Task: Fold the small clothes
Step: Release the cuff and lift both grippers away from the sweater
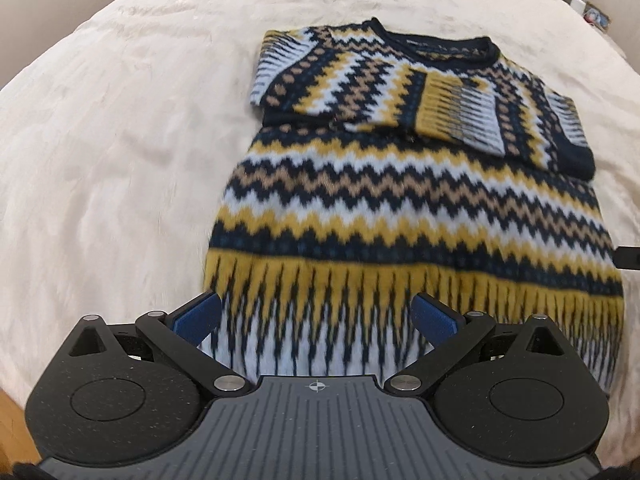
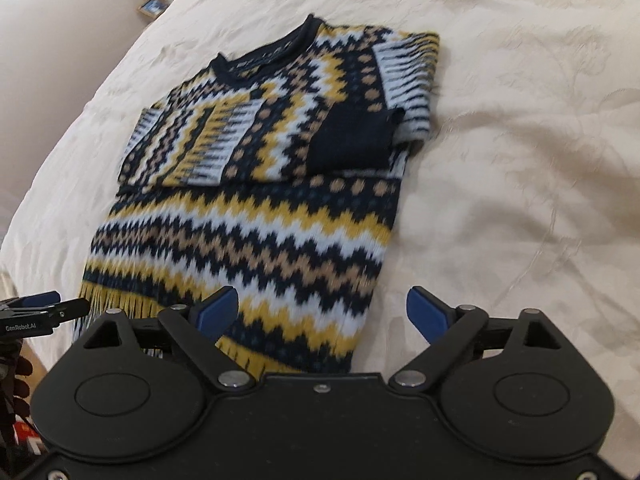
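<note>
A knitted sweater in navy, yellow, tan and white zigzags lies flat on the cream bedspread, both sleeves folded across its chest. My left gripper is open and empty, its blue pads above the sweater's bottom hem. In the right wrist view the sweater lies ahead and to the left. My right gripper is open and empty over the sweater's lower right corner, the left pad above the knit, the right pad above the bedspread. The left gripper shows at the left edge.
The bed's near edge and wooden floor show at bottom left in the left wrist view. A nightstand with a framed picture stands beyond the bed's far corner. Small items sit beside the bed at top right.
</note>
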Demonstrator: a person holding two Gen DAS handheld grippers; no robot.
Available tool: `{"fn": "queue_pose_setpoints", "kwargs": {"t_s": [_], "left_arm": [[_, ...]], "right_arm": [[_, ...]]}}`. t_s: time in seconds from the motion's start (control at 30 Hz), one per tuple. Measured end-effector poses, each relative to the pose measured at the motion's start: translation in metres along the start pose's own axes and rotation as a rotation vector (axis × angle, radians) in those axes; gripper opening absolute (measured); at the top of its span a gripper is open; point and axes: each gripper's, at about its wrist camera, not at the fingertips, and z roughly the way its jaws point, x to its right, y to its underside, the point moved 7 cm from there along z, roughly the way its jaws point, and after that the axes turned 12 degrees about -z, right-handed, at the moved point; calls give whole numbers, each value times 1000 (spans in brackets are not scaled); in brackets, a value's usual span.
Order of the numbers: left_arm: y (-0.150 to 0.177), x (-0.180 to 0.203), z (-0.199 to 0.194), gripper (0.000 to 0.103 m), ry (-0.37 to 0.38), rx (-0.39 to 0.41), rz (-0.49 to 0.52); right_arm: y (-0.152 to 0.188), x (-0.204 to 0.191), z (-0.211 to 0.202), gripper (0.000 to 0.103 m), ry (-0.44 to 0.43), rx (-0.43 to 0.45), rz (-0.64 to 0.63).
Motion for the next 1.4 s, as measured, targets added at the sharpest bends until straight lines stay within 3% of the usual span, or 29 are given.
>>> {"fn": "queue_pose_setpoints", "kwargs": {"t_s": [0.17, 0.27, 0.5, 0.87, 1.07, 1.17, 1.23, 1.3, 1.4], "left_arm": [[20, 1, -4, 103, 4, -22, 28], [25, 1, -5, 103, 11, -25, 38], [23, -4, -11, 103, 60, 12, 77], [31, -22, -44, 102, 176, 119, 196], [31, -32, -70, 102, 206, 266, 249], [32, -38, -78, 102, 154, 349, 269], [36, -39, -78, 102, 89, 385, 301], [42, -39, -72, 101, 43, 373, 336], [52, -42, -58, 98, 78, 292, 354]], "right_arm": [[17, -4, -1, 103, -30, -20, -14], [24, -9, -6, 103, -43, -14, -26], [32, -30, -33, 103, -28, 121, -68], [42, -93, -91, 103, 154, 382, -151], [52, -124, -123, 103, 283, 489, -103], [60, -134, -132, 103, 404, 522, -63], [64, -137, -132, 103, 460, 517, -55], [69, -137, -123, 102, 441, 457, -52], [77, -138, -106, 102, 403, 385, -59]]}}
